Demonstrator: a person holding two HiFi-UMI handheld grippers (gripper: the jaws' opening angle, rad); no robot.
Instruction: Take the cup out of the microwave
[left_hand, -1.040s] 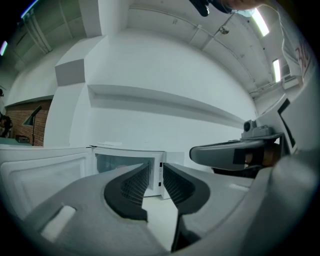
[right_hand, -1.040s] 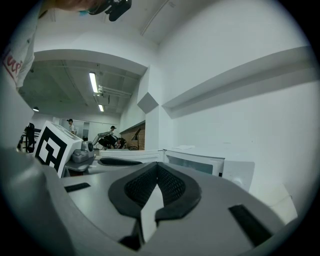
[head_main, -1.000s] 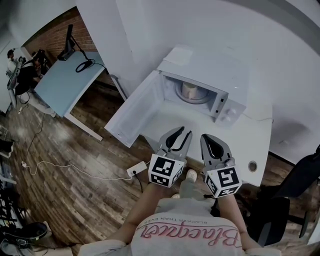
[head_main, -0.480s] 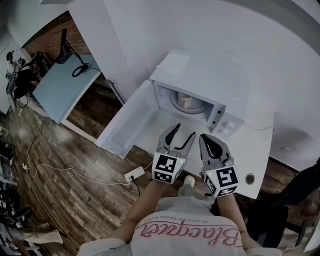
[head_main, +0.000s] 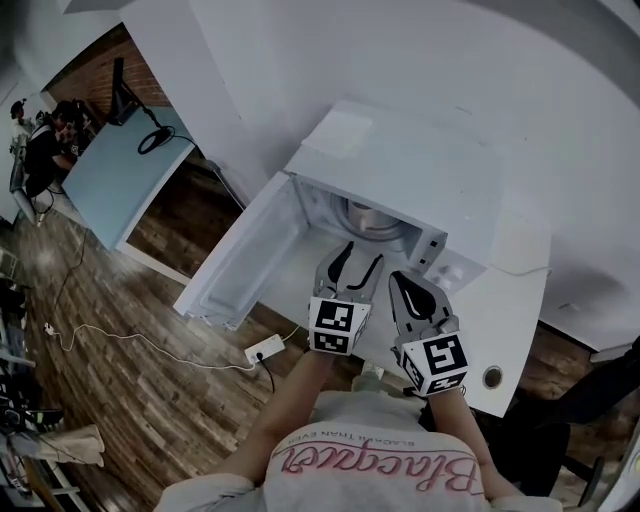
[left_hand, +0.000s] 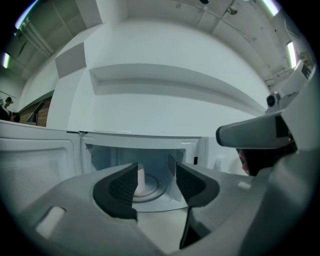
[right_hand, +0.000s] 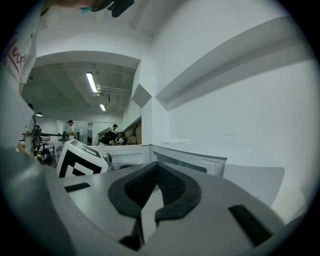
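The jaws of the left gripper (head_main: 360, 258) are standing wide. They have just been opening, and nothing is sitting between the pads. In the left gripper view the cup (left_hand: 141, 180) is showing through the gap, well beyond the tips. It is standing upright on the turntable (left_hand: 156, 194) inside the microwave (head_main: 400, 165). The right gripper (head_main: 407, 284) is riding just beside the left one with its jaws pressed together on nothing.

Compared with a second ago, both grippers are sitting closer to the cavity, with the left one leading and pointing straight at the opening. The door (head_main: 240, 265) is hanging fully open to the left, so nothing is blocking the way in.

That looks like the reach getting under way: the left gripper is being readied for the cup. The cup is still sitting deep in the microwave, untouched, and the white table (head_main: 515, 300) in front is waiting for it. The jaws are still needing to pass either side of the cup before closing.
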